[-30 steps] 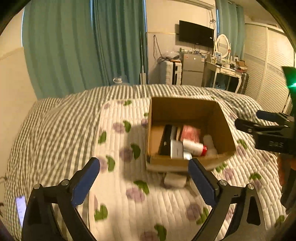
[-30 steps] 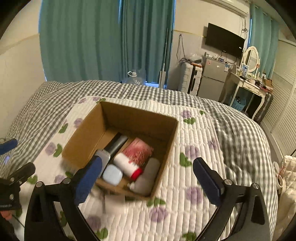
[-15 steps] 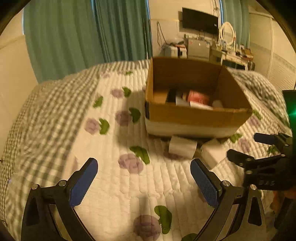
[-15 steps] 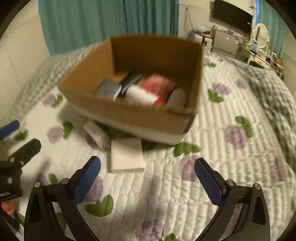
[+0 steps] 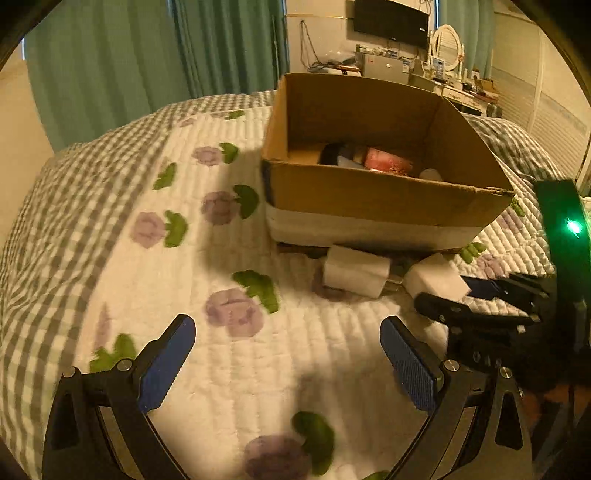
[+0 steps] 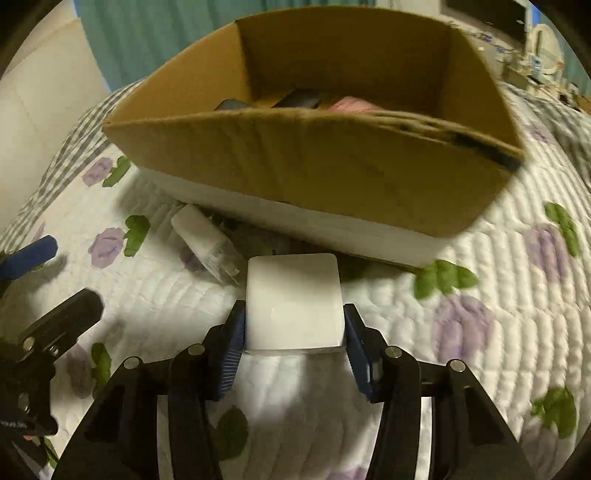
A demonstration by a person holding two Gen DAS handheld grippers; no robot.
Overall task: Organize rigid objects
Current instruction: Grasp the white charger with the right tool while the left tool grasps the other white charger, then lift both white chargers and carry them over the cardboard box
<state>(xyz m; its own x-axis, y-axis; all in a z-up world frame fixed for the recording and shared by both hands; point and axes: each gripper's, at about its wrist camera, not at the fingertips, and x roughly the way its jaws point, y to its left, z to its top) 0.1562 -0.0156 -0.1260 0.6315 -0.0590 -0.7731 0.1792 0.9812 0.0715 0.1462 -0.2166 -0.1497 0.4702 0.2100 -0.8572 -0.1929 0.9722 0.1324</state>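
Note:
A brown cardboard box (image 5: 373,195) (image 6: 332,158) sits on the quilted bed and holds several items, among them a pink-red one (image 5: 388,160). In front of it lie a white charger plug (image 5: 356,271) (image 6: 207,243) and a white square case (image 5: 436,280) (image 6: 293,301). My right gripper (image 6: 293,332) is shut on the white case, both pads pressed to its sides, low on the quilt; it also shows in the left wrist view (image 5: 476,299). My left gripper (image 5: 286,360) is open and empty, above the quilt short of the plug.
The floral quilt (image 5: 236,317) lies over a grey checked blanket (image 5: 74,206). Teal curtains (image 5: 147,55) hang behind the bed. A dresser with a mirror and a wall TV (image 5: 391,18) stand at the far right.
Both grippers came down and forward toward the box front. My right gripper went from wide open to closed on the white case. The left stayed open.

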